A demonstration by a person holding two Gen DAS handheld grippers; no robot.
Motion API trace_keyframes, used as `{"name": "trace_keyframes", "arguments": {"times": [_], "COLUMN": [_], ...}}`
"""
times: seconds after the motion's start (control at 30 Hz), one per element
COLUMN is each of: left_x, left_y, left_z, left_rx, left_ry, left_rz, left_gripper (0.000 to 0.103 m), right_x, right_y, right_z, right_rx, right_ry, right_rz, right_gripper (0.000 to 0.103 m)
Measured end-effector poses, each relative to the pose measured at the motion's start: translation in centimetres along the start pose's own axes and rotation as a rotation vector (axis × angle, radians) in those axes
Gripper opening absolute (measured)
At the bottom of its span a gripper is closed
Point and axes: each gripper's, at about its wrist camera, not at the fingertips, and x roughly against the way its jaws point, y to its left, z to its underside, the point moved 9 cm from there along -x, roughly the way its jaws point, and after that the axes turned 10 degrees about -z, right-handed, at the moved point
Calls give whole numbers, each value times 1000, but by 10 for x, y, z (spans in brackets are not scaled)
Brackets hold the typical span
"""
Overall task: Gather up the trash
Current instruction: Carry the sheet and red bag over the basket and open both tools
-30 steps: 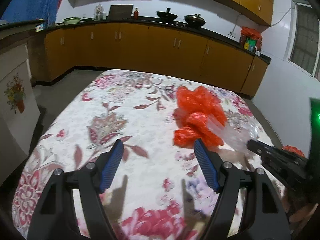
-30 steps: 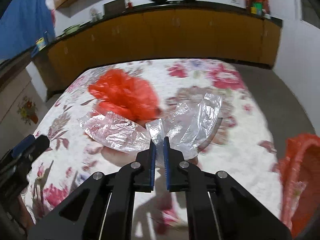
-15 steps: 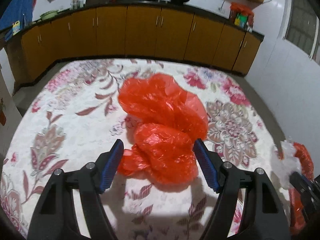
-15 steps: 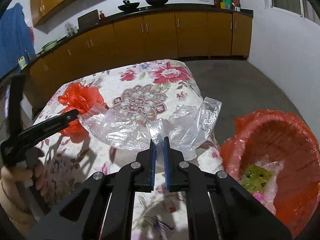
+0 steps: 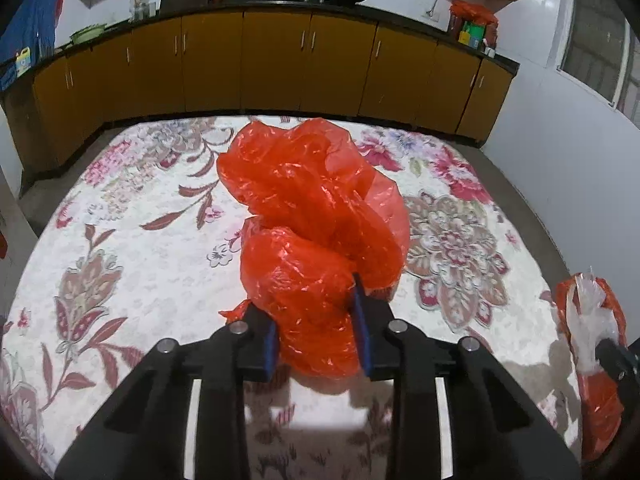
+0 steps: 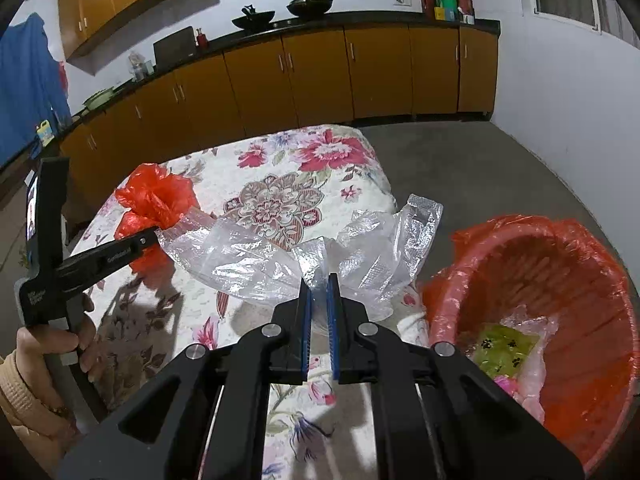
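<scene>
Red plastic bag (image 5: pixel 316 240) now clamped between left tool (image 5: pixel 316 332) blue pads, previously apart around it, bag resting on floral desk (image 5: pixel 120 248), right tool (image 6: pixel 318 300) still pinching clear plastic wrapper (image 6: pixel 280 256), above desk edge, beside red-lined bin (image 6: pixel 560 264).

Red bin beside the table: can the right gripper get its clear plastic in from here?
Probably yes. The right gripper holds the clear plastic beside the red bin, whose mouth looks open, with nothing visible between.
</scene>
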Motion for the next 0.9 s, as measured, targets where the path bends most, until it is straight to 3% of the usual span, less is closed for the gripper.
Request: {"name": "trace_keyframes", "arguments": {"times": [0.23,0.6,0.9], "left_x": [57,136,170], "left_y": [-11,-59,-105], "left_z": [8,26,40], "left_rx": [-40,-81,-144], "left_ry": [-72,-112,-124], "left_rz": [47,183,261], "left_gripper": [30,30,30], "right_x": [40,119,164], "right_y": [-10,-42,-68], "right_z": [0,9,16], "right_rx": [-13,-66,-105], "right_ry": [-44,-125,-177], "right_rz": [33,112,175], "right_gripper": [8,8,8]}}
